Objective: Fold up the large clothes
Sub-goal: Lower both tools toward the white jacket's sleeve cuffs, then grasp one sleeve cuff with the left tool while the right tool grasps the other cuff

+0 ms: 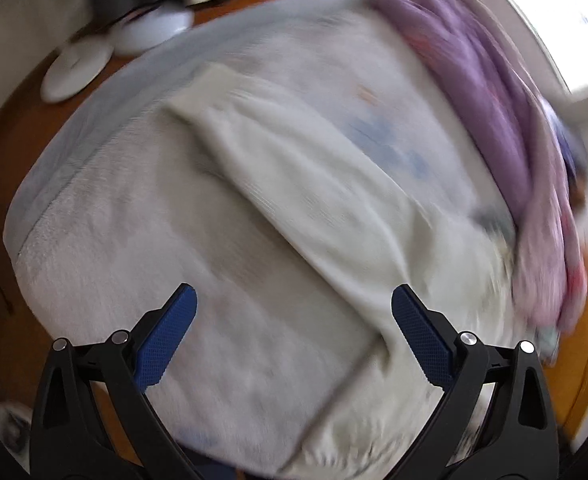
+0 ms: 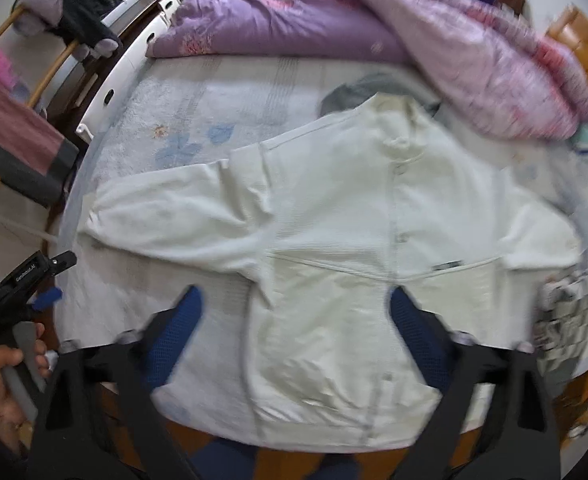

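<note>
A white jacket (image 2: pixel 334 240) is lying spread flat on the bed (image 2: pixel 166 120), its hem reaching the near edge and one sleeve (image 1: pixel 294 184) stretching toward the left edge. The left gripper (image 1: pixel 294 320) and right gripper (image 2: pixel 294 312) are both hanging above it with jaws spread, gripping nothing. A purple quilt (image 2: pixel 314 12) is lying bunched along the far edge.

Left claw (image 1: pixel 294 320) hangs over the bed (image 1: pixel 94 248), jaws spread wide with nothing between the blue pads (image 1: pixel 166 344). A cream sleeve (image 1: pixel 294 184) runs diagonally ahead, its lower end passing just beside the right-hand pad. Beyond it to the right, a purple quilt (image 1: pixel 506 120) lies bunched up, all blurred.
</note>
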Demonstrator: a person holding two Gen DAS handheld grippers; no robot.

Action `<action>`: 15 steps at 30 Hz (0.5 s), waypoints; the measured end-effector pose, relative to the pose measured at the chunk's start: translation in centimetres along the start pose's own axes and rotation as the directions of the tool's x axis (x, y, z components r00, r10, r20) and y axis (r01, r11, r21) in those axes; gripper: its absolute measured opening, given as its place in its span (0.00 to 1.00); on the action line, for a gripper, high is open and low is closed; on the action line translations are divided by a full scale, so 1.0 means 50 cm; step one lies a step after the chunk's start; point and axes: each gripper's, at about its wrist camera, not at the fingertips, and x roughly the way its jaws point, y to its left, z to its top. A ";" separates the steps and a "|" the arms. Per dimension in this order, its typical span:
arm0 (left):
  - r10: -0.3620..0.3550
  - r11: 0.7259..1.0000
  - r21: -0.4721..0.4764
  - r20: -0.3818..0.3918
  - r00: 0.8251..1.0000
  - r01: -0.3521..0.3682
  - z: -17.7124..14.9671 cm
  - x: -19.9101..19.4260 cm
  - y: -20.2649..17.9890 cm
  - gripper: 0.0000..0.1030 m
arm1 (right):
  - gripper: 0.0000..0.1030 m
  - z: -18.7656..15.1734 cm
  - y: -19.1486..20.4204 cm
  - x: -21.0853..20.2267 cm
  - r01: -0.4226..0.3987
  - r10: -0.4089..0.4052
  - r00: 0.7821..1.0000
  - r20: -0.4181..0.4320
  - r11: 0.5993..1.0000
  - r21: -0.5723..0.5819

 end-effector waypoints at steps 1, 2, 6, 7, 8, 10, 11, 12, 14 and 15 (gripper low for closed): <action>0.002 0.999 -0.034 0.008 1.000 -0.002 0.018 0.010 0.023 0.95 | 0.54 0.012 0.006 0.037 -0.016 0.017 0.999 -0.028 1.000 0.011; 0.008 0.996 -0.089 0.024 1.000 -0.006 0.051 0.030 0.063 0.95 | 0.43 0.018 0.012 0.063 -0.028 0.028 0.998 -0.052 0.999 0.019; 0.026 0.985 -0.170 0.053 0.998 -0.017 0.143 0.097 0.138 0.94 | 0.19 0.048 0.032 0.181 -0.082 0.087 0.986 -0.143 0.996 0.043; 0.016 0.983 -0.183 0.063 0.998 -0.004 0.164 0.115 0.154 0.94 | 0.19 0.055 0.037 0.211 -0.090 0.096 0.983 -0.158 0.995 0.044; 0.018 0.979 -0.205 0.066 0.998 -0.004 0.184 0.135 0.169 0.94 | 0.19 0.060 0.043 0.235 -0.092 0.098 0.981 -0.169 0.995 0.043; 0.008 0.973 -0.233 0.059 0.998 0.006 0.209 0.169 0.182 0.91 | 0.19 0.070 0.051 0.276 -0.109 0.116 0.975 -0.187 0.993 0.050; 0.000 0.968 -0.250 0.057 0.998 0.014 0.222 0.188 0.192 0.85 | 0.19 0.076 0.053 0.294 -0.118 0.125 0.974 -0.190 0.992 0.052; -0.009 0.966 -0.257 0.059 0.998 0.024 0.229 0.198 0.199 0.81 | 0.19 0.080 0.054 0.310 -0.118 0.125 0.973 -0.193 0.992 0.051; -0.005 0.962 -0.272 0.057 0.998 0.021 0.240 0.221 0.210 0.77 | 0.19 0.088 0.057 0.342 -0.127 0.134 0.971 -0.198 0.991 0.046; -0.010 0.961 -0.276 0.056 0.998 0.025 0.243 0.233 0.211 0.69 | 0.19 0.093 0.057 0.357 -0.127 0.133 0.971 -0.199 0.991 0.045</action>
